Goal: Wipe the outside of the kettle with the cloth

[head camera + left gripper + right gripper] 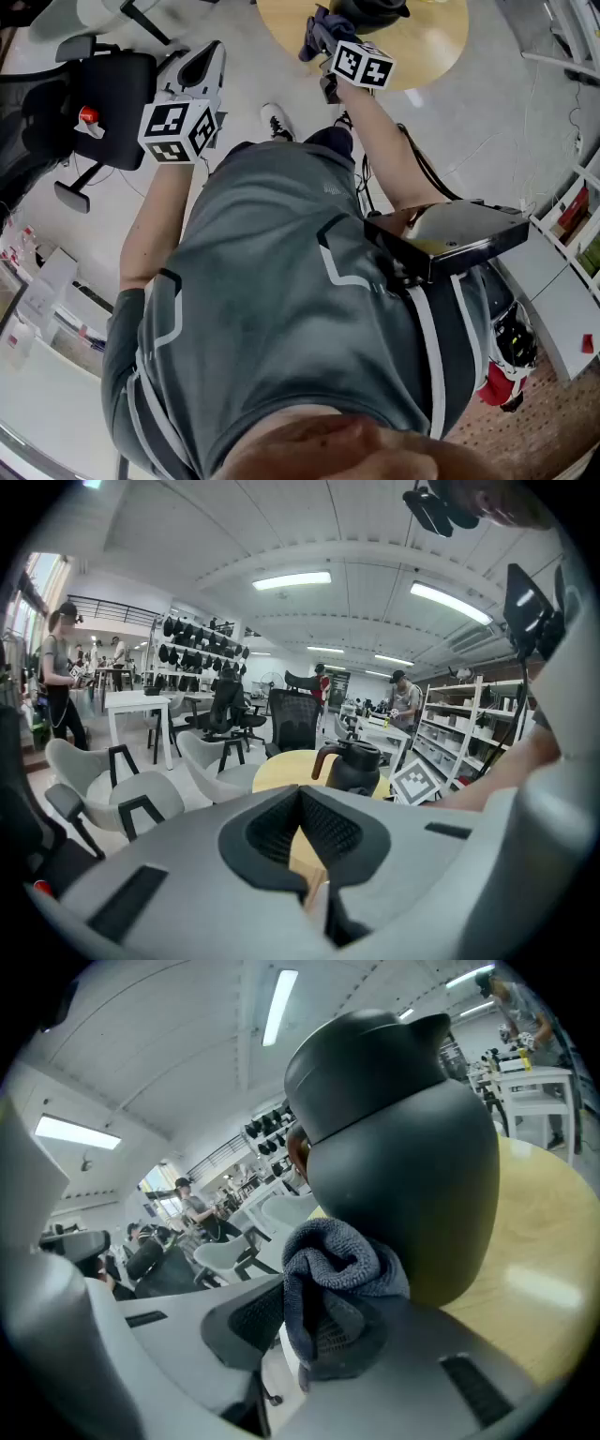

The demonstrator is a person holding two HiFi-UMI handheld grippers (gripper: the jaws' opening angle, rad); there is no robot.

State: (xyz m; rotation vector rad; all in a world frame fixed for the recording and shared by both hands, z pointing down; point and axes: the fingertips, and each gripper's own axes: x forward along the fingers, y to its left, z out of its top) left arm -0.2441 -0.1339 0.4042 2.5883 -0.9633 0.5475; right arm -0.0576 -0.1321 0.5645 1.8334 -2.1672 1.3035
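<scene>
Right gripper (319, 1335) was clamped on grey cloth (342, 1274). Cloth was pressed against black kettle (394, 1147) at 12 o'clock, on round wooden table (539, 1241). Left gripper (314, 855) was held with jaws together, empty; kettle was seen at its 1 o'clock.

Round pale wooden worktop (441, 37); black office chair (112, 103) on grey floor (506, 131), white shoe (275, 122) nearby; white shell chairs (112, 794), white shelving (459, 733) behind, ceiling strip lights (291, 580)

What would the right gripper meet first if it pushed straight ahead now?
The kettle: its dark wall fills the path just past the cloth clamped in the right gripper. Whether the cloth touches it is unclear.
</scene>
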